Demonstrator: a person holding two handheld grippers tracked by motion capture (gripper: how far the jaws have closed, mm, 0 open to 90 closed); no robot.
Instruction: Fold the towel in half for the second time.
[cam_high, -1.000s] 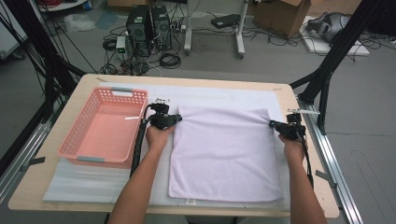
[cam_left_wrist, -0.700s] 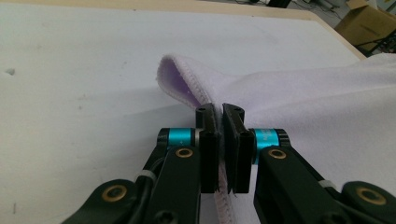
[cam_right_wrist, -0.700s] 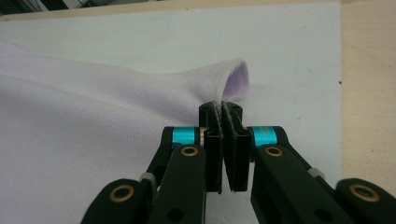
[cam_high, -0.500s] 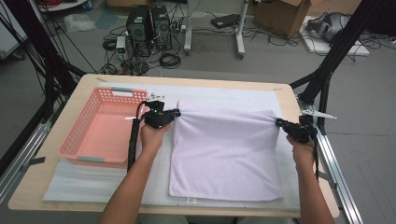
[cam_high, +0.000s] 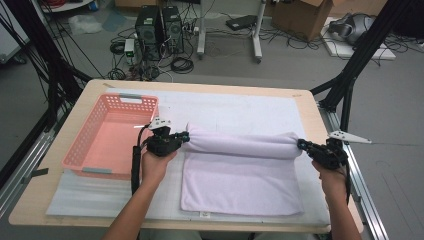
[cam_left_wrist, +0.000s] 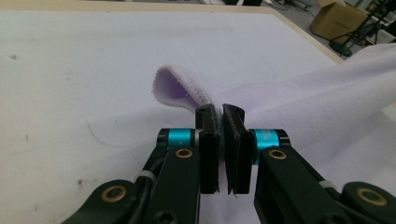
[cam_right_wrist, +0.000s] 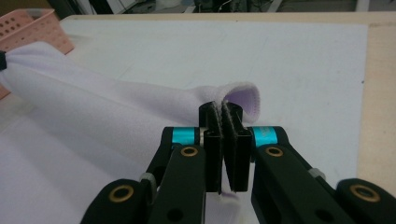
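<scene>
A wooden table (cam_high: 305, 107) carries a white mat (cam_high: 240, 110) that covers most of its top, leaving bare wood along the far edge and the right edge. On the mat lies a pale lilac towel (cam_high: 242, 182), right of the middle and reaching almost to the near edge; its near part lies flat, while its far edge is lifted off the mat and folded back toward the person, hanging as a soft roll between the two grippers. A pink basket (cam_high: 107, 145) sits on the left part of the mat, just beside the left hand and apart from the towel. The left gripper (cam_high: 184, 137) has its jaws clamped on the towel's far left corner; in the left gripper view (cam_left_wrist: 219, 122) the cloth is pinched between the pads, with a small loop of hem curling up beyond the tips. The right gripper (cam_high: 302, 144), close to the table's right edge, has its jaws clamped on the far right corner; in the right gripper view (cam_right_wrist: 224, 116) the pads squeeze the fabric the same way, a loop of hem standing just past them.
</scene>
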